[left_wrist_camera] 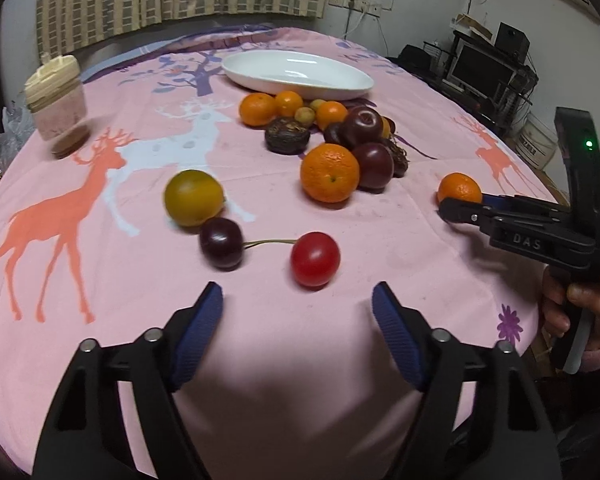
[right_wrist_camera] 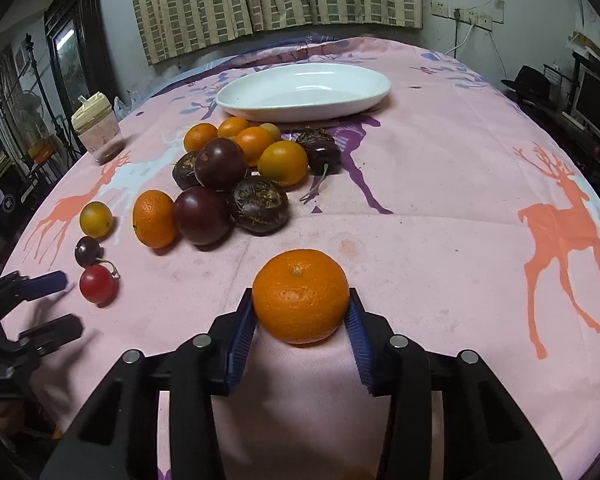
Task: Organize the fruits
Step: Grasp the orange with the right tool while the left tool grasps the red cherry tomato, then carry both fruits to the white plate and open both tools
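Observation:
My right gripper (right_wrist_camera: 300,312) is shut on a small orange mandarin (right_wrist_camera: 300,295), its blue pads pressing both sides, low over the pink cloth; the mandarin also shows in the left wrist view (left_wrist_camera: 459,189). My left gripper (left_wrist_camera: 298,300) is open and empty, just short of a red cherry tomato (left_wrist_camera: 315,259). A dark cherry (left_wrist_camera: 221,243) and a yellow tomato (left_wrist_camera: 193,197) lie to its left. A pile of oranges, dark plums and brown fruits (right_wrist_camera: 236,176) sits in front of an empty white oval dish (right_wrist_camera: 304,90).
A plastic jar with a cream lid (left_wrist_camera: 58,104) stands at the far left of the table. The pink deer-print cloth (right_wrist_camera: 460,208) covers the table. Shelves with a monitor (left_wrist_camera: 484,68) stand beyond the right edge.

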